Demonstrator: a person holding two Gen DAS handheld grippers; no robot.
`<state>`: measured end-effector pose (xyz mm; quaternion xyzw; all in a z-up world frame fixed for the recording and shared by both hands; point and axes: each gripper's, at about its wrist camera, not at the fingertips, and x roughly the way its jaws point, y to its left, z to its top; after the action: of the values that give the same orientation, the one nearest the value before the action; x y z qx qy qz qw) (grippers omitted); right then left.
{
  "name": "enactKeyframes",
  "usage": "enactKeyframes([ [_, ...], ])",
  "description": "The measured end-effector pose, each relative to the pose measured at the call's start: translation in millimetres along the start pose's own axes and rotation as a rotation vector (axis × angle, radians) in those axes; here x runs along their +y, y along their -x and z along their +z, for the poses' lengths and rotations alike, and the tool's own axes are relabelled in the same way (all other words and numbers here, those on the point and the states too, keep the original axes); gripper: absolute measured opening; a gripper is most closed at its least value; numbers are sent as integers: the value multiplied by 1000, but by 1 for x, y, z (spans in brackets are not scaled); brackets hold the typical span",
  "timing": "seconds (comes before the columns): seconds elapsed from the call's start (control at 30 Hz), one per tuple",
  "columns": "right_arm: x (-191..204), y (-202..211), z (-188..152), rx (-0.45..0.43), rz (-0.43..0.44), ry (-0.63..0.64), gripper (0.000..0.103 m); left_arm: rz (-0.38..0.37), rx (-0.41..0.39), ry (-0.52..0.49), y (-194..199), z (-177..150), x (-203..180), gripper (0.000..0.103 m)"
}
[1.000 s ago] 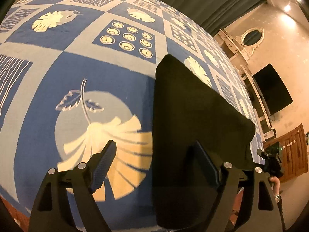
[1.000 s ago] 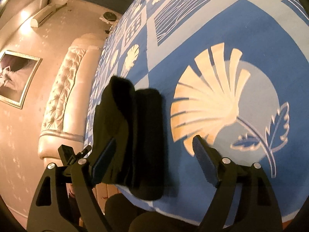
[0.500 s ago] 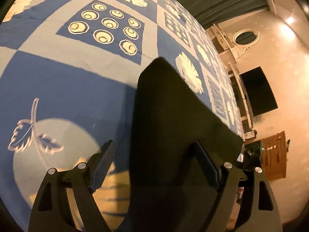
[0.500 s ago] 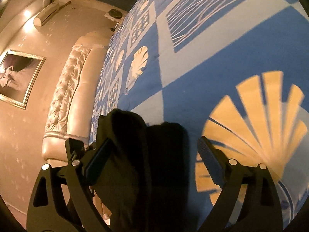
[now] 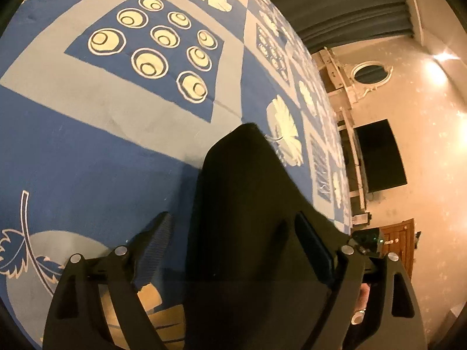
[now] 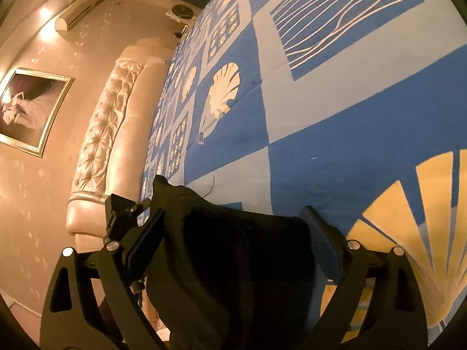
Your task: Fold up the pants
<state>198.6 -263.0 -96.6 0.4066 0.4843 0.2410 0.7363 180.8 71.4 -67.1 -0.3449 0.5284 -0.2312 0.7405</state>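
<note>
A: What fills most of both views?

B: A bed, covered by a blue and pale grey bedspread printed with cream shells, rings, wavy lines and a large yellow fan. In the right wrist view the same bedspread runs up to a cream tufted headboard.

A: And the room around it?

B: Dark curtains beyond the bed, and a black television on the wall. The right wrist view shows a framed picture and an air conditioner high on the wall.

A: Where are the pants?

B: The black pants lie folded on the bedspread near its edge, a thick dark stack rising to a rounded corner. In the right wrist view the pants show layered folds on the left side.

A: The tools?

B: The left gripper has its fingers spread wide, one on each side of the stack; whether the pads press the cloth I cannot tell. The right gripper is likewise spread apart, straddling the stack, its left finger just beside the folded layers. The left gripper shows small beyond the pants there.
</note>
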Motion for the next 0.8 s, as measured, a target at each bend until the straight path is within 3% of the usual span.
enactKeyframes([
  [0.17,-3,4,-5,13,22,14,88,-40,22,13,4,3,7,84],
  [0.23,-5,3,-6,21,2,20,74,-48,21,27,6,6,12,84],
  [0.43,-16,5,-10,13,39,1,54,-51,38,30,1,10,10,84],
  [0.6,-18,4,-11,7,59,0,51,-61,51,-46,-9,9,-7,83],
  [0.67,-18,4,-10,8,61,2,50,-44,49,-64,-13,8,-9,52],
  [0.7,-18,3,-10,8,60,4,50,-10,51,-65,-16,8,-8,49],
  [0.8,-17,3,-9,1,55,14,47,-16,38,-57,-15,6,-2,39],
])
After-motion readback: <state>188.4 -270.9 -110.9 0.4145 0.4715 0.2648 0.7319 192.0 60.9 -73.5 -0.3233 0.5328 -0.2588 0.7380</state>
